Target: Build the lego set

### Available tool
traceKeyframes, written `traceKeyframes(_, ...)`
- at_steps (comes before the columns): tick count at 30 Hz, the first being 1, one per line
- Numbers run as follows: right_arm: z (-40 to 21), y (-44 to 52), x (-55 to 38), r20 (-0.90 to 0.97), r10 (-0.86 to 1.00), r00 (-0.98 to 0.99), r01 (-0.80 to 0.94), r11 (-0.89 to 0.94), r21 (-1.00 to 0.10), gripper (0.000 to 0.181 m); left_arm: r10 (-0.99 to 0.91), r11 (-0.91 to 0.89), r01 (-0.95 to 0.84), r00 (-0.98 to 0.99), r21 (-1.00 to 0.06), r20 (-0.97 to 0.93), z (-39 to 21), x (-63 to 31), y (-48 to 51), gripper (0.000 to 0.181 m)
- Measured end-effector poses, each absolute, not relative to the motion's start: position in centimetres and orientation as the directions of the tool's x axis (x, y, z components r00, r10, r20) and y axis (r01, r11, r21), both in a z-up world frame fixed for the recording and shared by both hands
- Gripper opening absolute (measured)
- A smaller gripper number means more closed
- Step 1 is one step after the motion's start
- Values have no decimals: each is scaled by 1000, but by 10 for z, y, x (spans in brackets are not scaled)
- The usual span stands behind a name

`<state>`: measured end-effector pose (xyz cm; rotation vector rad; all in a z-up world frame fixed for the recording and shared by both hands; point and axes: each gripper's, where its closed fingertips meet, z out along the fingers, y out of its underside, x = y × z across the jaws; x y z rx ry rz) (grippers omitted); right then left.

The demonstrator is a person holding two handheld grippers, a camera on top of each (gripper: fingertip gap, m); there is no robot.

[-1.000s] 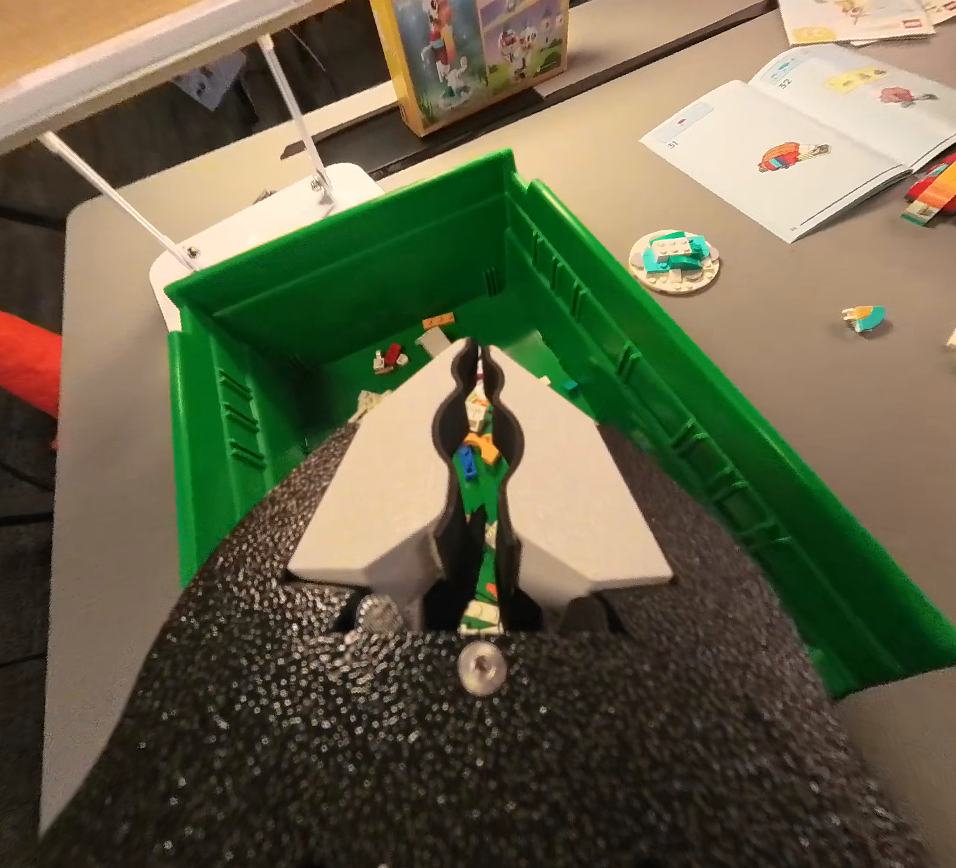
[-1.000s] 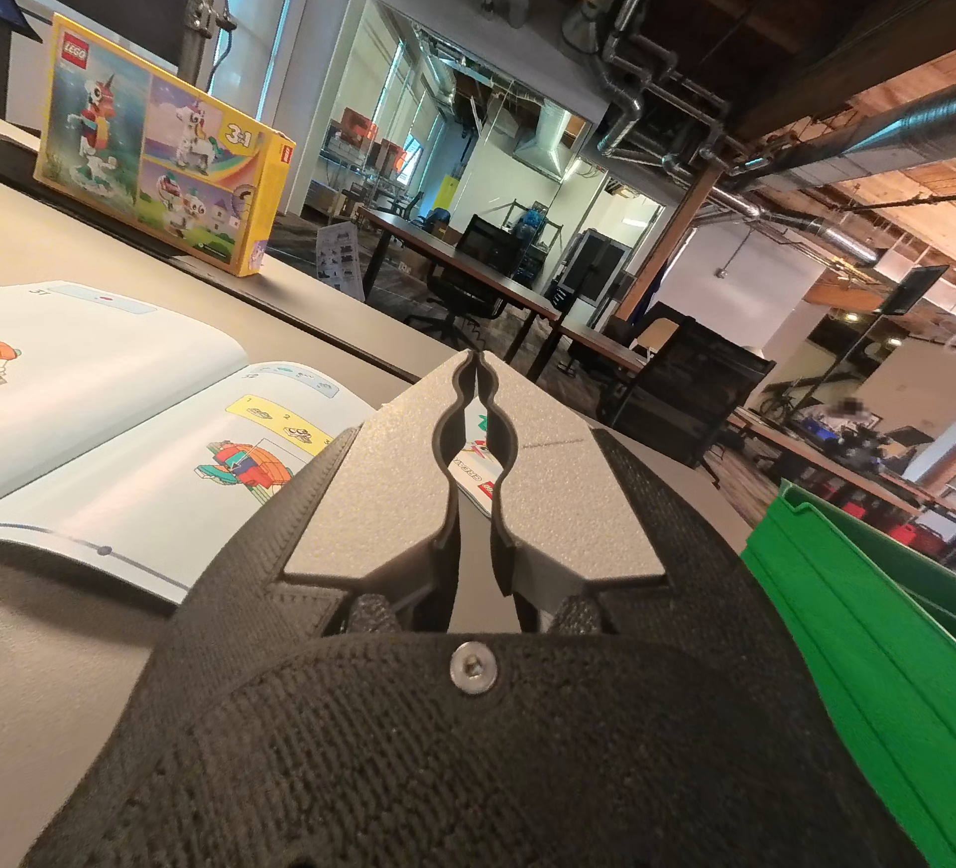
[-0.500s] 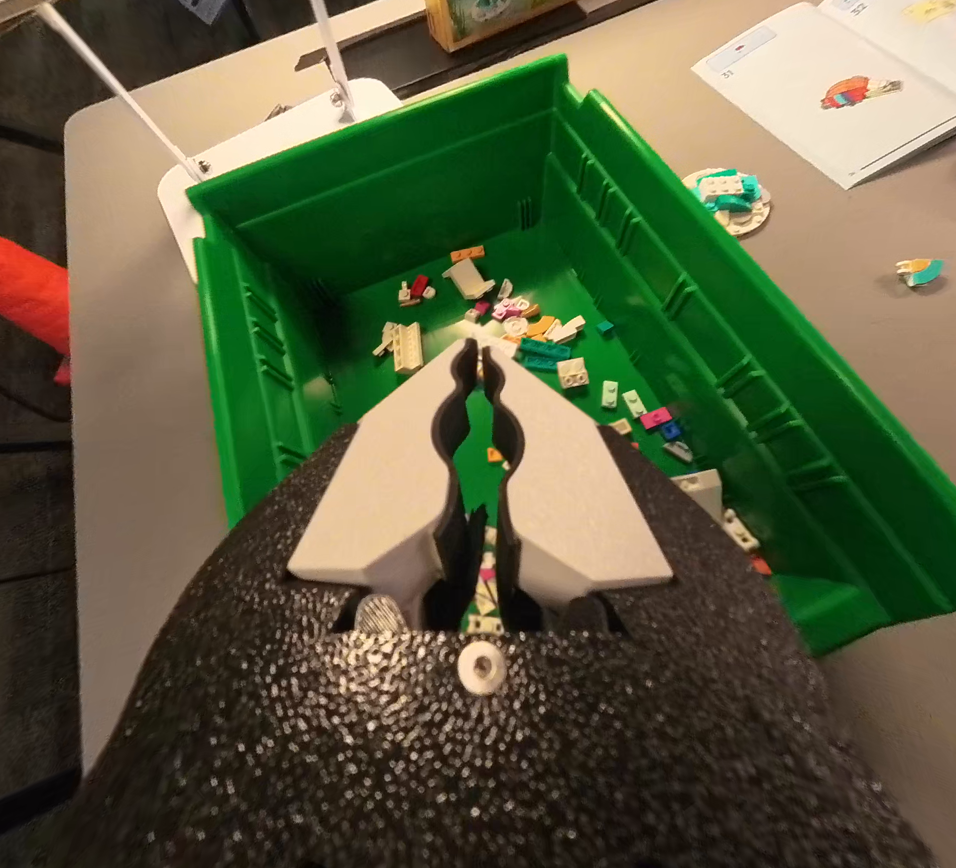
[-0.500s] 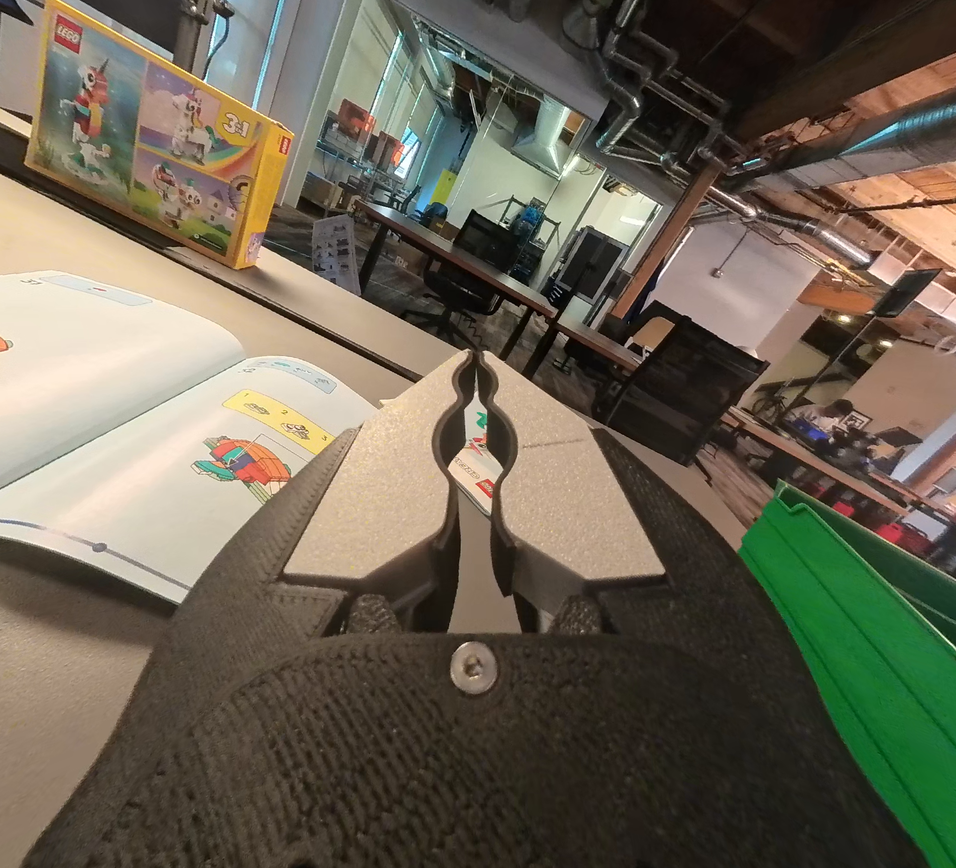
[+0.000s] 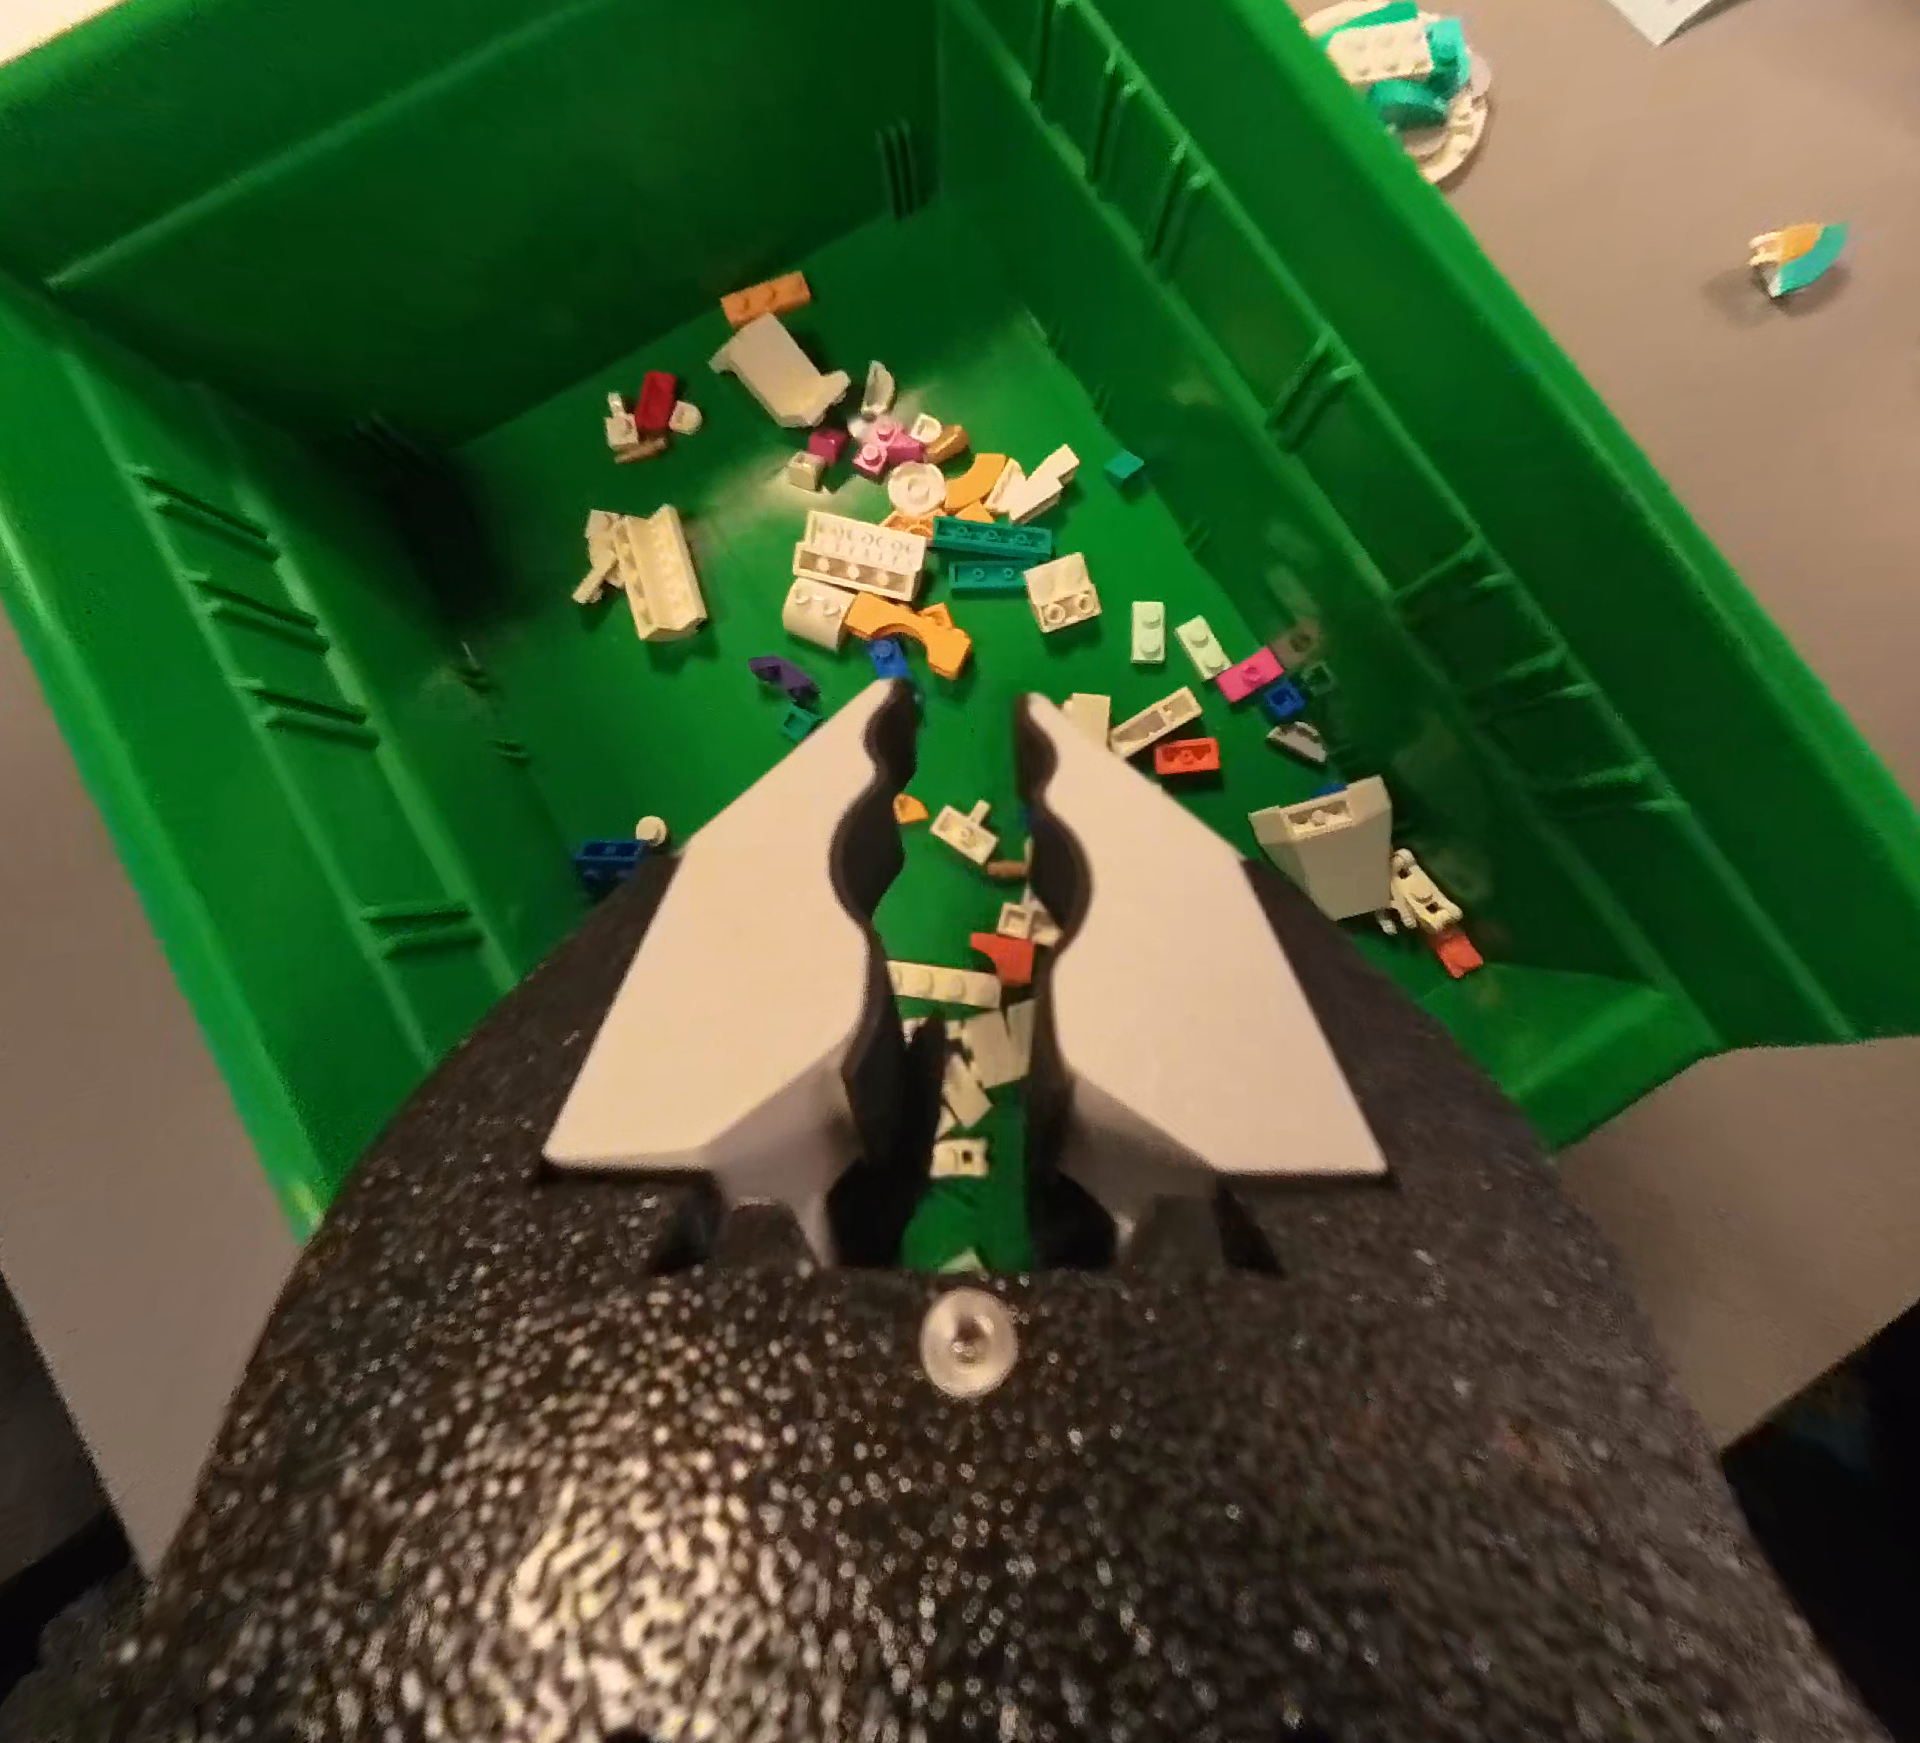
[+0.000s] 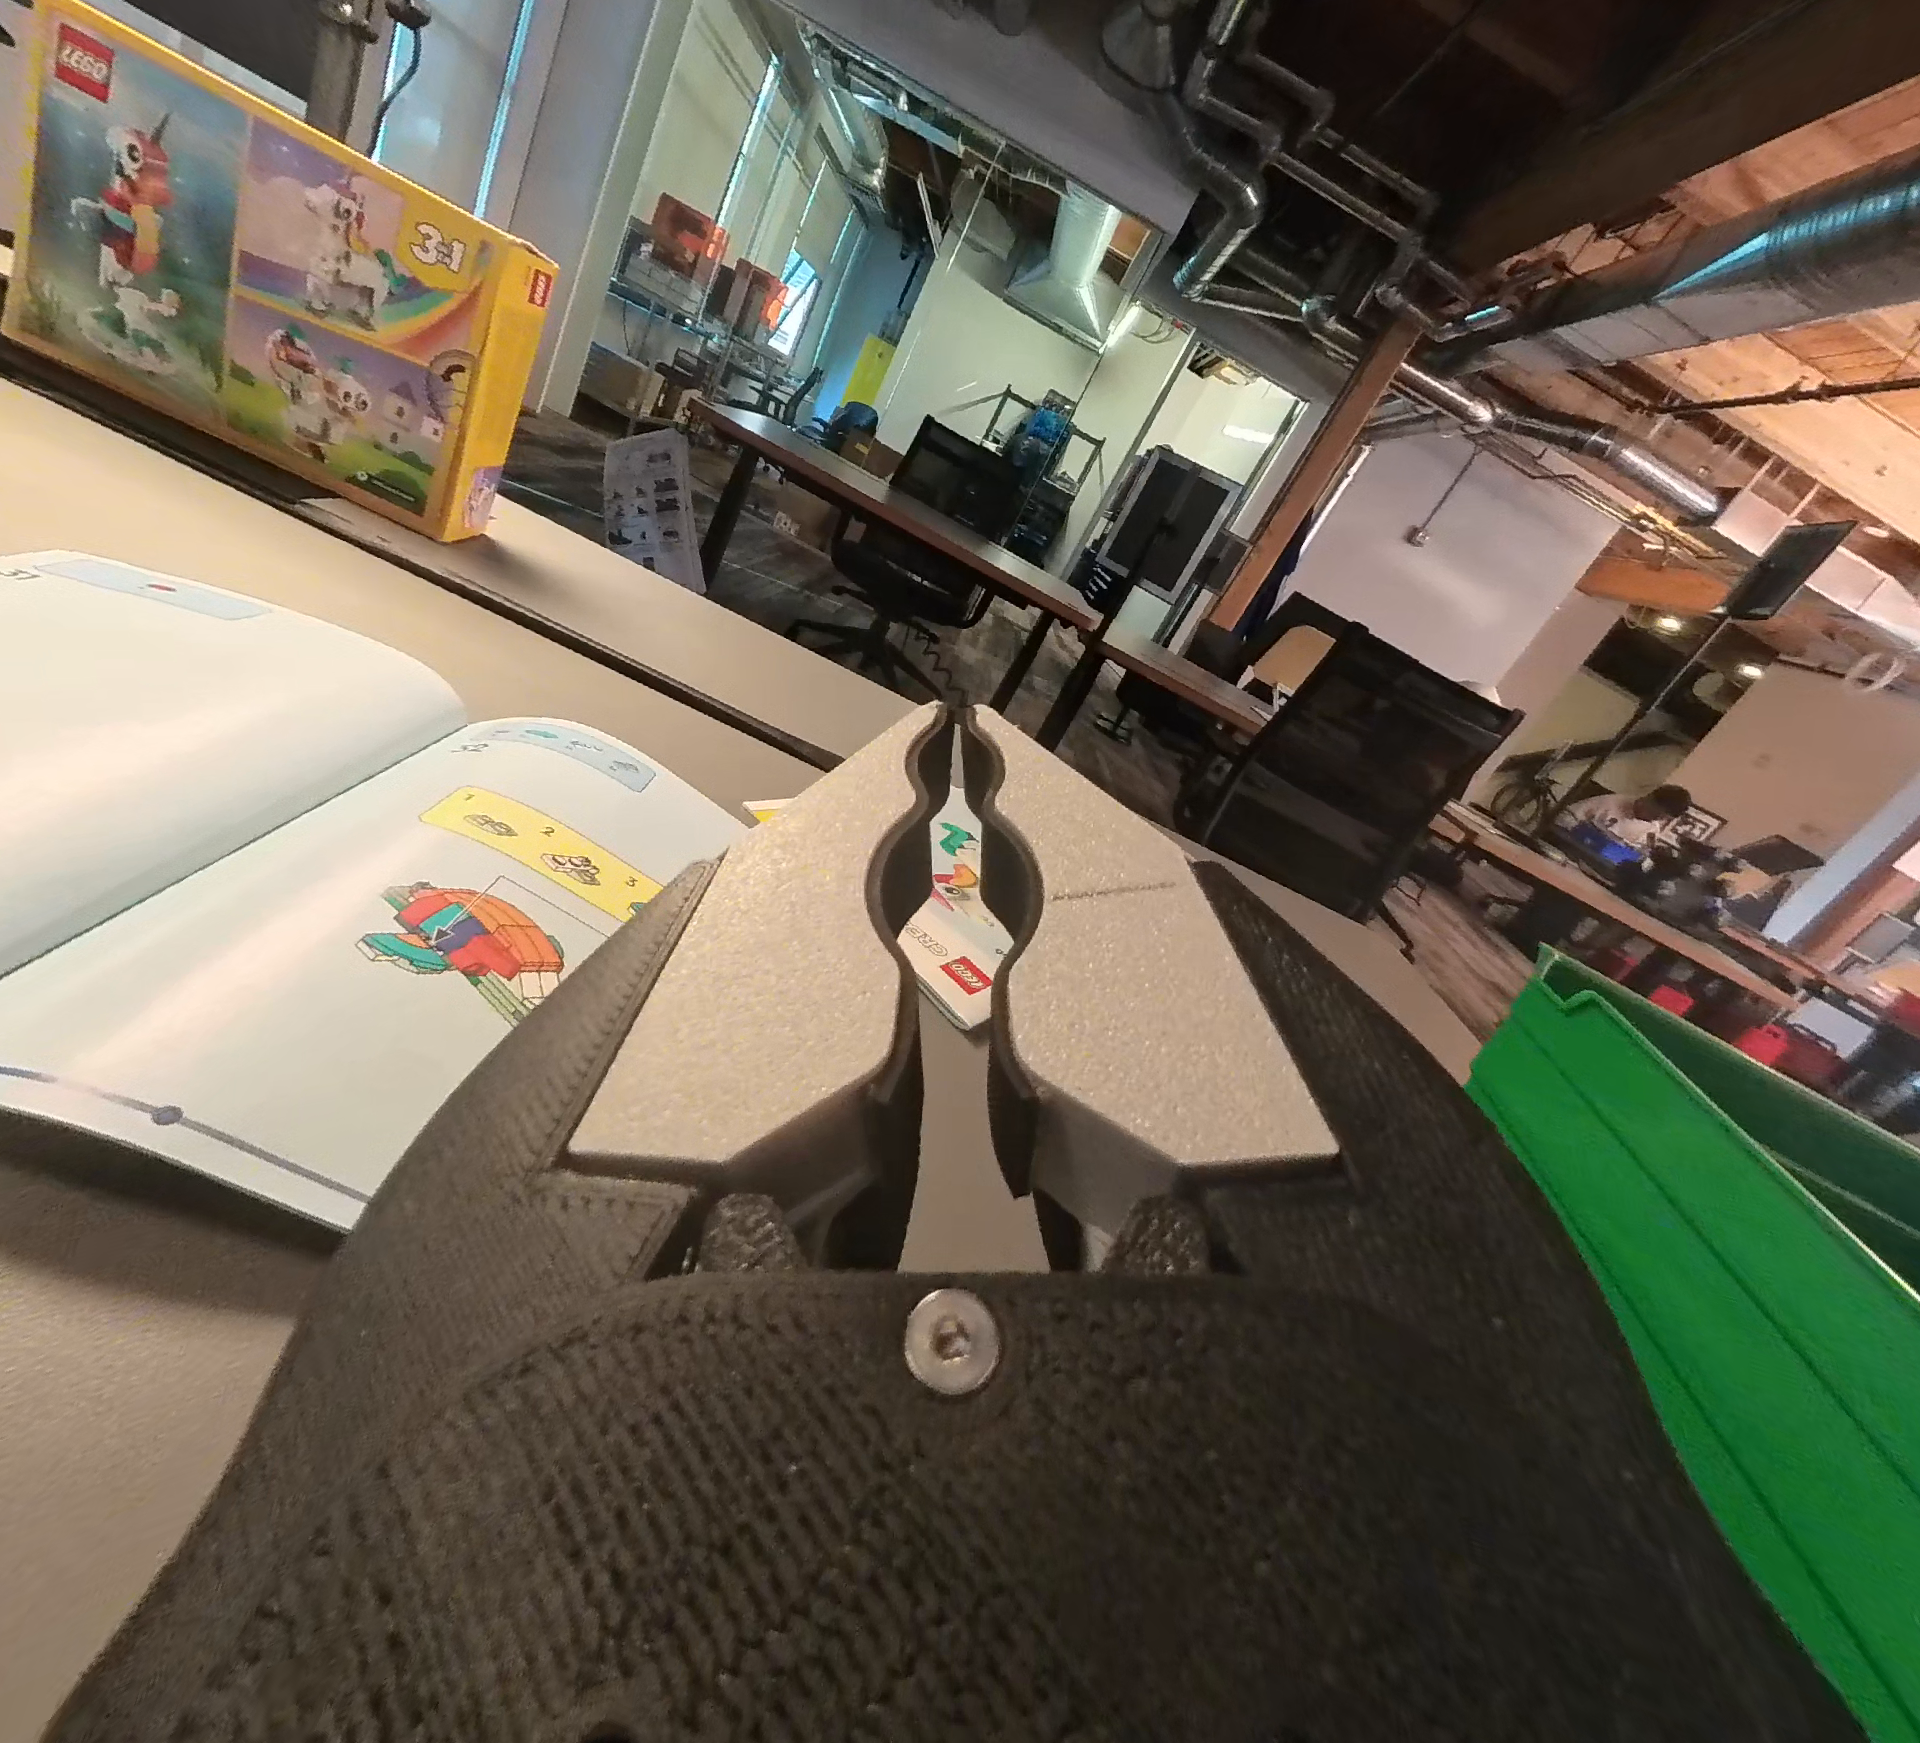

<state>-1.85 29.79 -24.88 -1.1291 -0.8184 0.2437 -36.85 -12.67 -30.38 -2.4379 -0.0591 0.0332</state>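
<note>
Left wrist view: my left gripper (image 5: 961,706) hangs above the green bin (image 5: 436,166), its grey wedge fingers (image 5: 758,945) spread with a clear gap and nothing between them. Loose lego pieces (image 5: 883,550) lie scattered on the bin's smooth plastic floor: small studded plates, curved slopes and one larger pale sloped block (image 5: 1325,846) near the bin's ribbed right wall. The gripper's pebbled black body hides the bin's near end, and I cannot make out the pieces beneath it. Outside the bin's right wall, on the matte grey table (image 5: 1662,467), sit a round partial build (image 5: 1413,83), cut by blur, and a small teal-and-tan piece (image 5: 1792,259).

Right wrist view: my right gripper (image 6: 956,722) lies low beside the bin's outer wall (image 6: 1683,1205), fingers pressed nearly together at the tips, holding nothing. An open instruction booklet (image 6: 260,841) is left of it, partly hidden; a second leaflet (image 6: 961,955) shows only through the finger gap. The yellow cardboard box (image 6: 270,301) stands farther left.
</note>
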Motion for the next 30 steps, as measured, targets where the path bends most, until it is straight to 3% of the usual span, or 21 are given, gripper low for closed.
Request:
traceKeyframes(2, -249, 298, -19, 456, 560, 692, 219, 438, -872, 0, 64, -772, 64, 998, -632, 23, -309, -373, -124, 26)
traceKeyframes(10, -248, 297, -18, 453, 564, 691, 214, 439, -873, 0, 204, -752, 189, 978, -631, 49, -308, -403, -122, 21)
traceKeyframes(15, -248, 297, -19, 454, 567, 687, 212, 442, -872, 0, 156, -787, 217, 976, -577, 155, -311, -391, -128, 25)
traceKeyframes(26, -249, 296, -20, 457, 568, 684, 213, 444, -870, 0, -171, -934, -112, 974, -339, 148, -337, -333, -169, 12)
traceKeyframes(30, -249, 296, -20, 457, 568, 684, 213, 444, -870, 0, -250, -923, -184, 954, -338, 163, -340, -318, -166, 8)
